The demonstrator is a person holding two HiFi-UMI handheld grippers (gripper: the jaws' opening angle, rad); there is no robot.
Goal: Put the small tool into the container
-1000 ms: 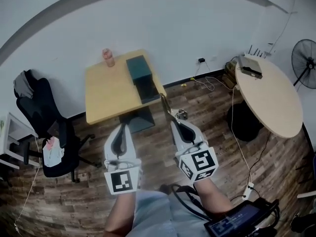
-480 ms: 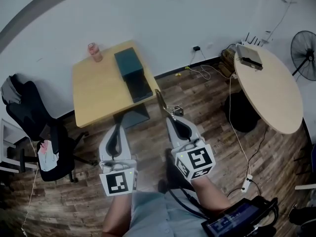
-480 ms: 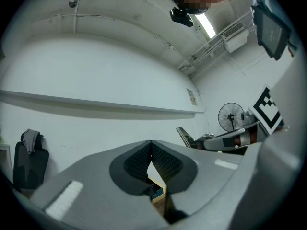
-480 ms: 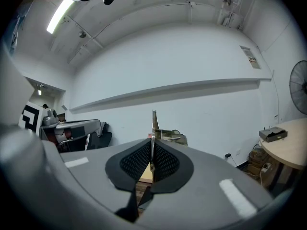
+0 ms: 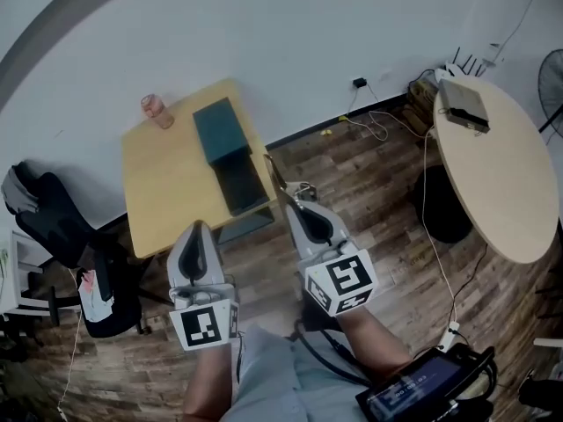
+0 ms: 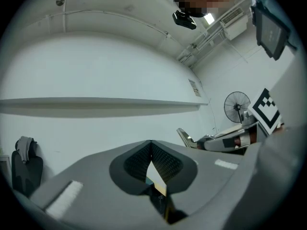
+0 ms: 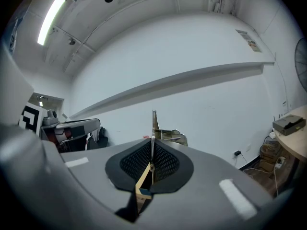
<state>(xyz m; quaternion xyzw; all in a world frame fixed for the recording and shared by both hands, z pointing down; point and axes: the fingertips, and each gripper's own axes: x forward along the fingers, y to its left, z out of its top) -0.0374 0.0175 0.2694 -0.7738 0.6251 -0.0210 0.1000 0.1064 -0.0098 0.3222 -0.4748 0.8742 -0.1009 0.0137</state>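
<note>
A dark teal container (image 5: pixel 230 158) lies open on the square wooden table (image 5: pixel 167 192), near its right edge. My right gripper (image 5: pixel 295 205) is shut on a small, thin metal tool (image 5: pixel 274 175) that sticks out ahead of its jaws, its tip close to the table's near right corner. In the right gripper view the tool (image 7: pixel 154 124) stands up as a narrow strip from the closed pads of the right gripper (image 7: pixel 152 145). My left gripper (image 5: pixel 195 229) hovers at the table's front edge. Its jaws meet at the tips of the left gripper (image 6: pixel 151 145) with nothing between them. The tool (image 6: pixel 185 137) also shows there from the side.
A pink cup (image 5: pixel 154 110) stands at the table's far left corner. A black office chair (image 5: pixel 62 227) is left of the table. A round table (image 5: pixel 493 165) with a flat device (image 5: pixel 462 104) is at the right, cables (image 5: pixel 374 130) on the wooden floor, and a tablet (image 5: pixel 422 389) below.
Both grippers have moved forward toward the square table, which now lies closer under them. The right gripper still holds the tool; the left stays shut.
</note>
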